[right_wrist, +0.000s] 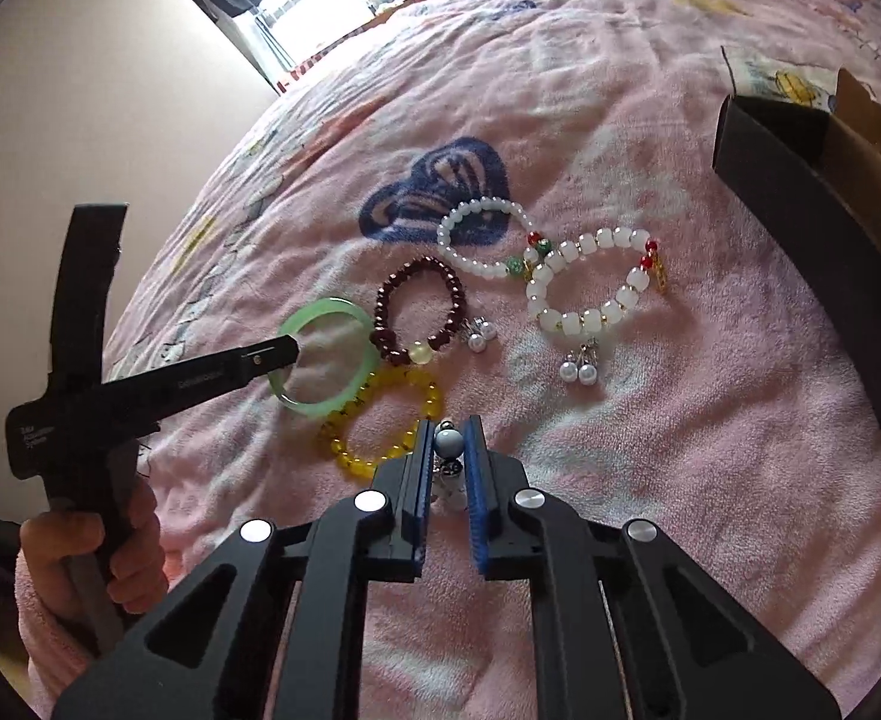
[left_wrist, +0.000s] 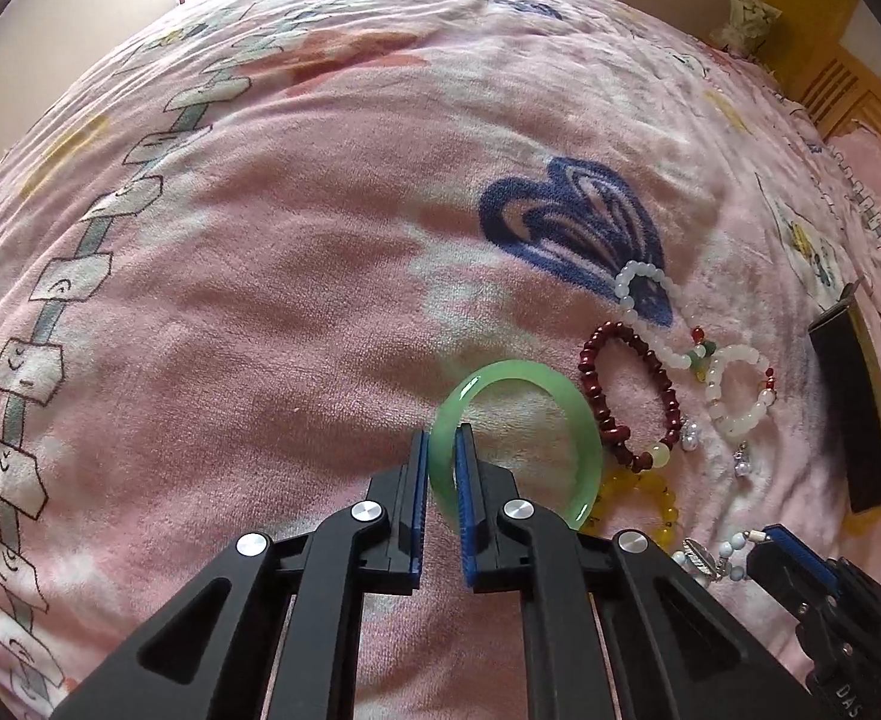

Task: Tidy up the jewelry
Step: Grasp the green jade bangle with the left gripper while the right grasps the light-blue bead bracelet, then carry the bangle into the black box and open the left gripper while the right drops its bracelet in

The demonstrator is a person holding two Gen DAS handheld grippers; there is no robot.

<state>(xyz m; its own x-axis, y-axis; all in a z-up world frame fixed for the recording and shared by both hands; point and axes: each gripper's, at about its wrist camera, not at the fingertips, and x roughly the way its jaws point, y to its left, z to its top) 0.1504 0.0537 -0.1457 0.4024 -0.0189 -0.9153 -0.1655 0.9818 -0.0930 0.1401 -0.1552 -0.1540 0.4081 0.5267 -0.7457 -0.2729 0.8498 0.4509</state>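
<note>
On the pink blanket (left_wrist: 290, 330), my left gripper (left_wrist: 443, 438) is shut on the near-left side of a green bangle (left_wrist: 584, 420), one finger inside the ring and one outside. From the right wrist view the same gripper (right_wrist: 290, 351) meets the bangle (right_wrist: 332, 307) at its left rim. My right gripper (right_wrist: 449, 429) is shut on a pale blue bead bracelet (right_wrist: 447, 441) with a silver charm. It shows at the lower right of the left view (left_wrist: 764, 540) with the blue beads (left_wrist: 731, 546) at its tip.
A dark red bracelet (right_wrist: 458, 294), a yellow bead bracelet (right_wrist: 380, 462), a round white-bead bracelet (right_wrist: 476, 207) and a chunky white-bead bracelet (right_wrist: 560, 315) lie close together. Pearl earrings (right_wrist: 578, 372) rest beside them. An open black box (right_wrist: 800, 192) stands at the right. A hand (right_wrist: 80, 546) grips the left handle.
</note>
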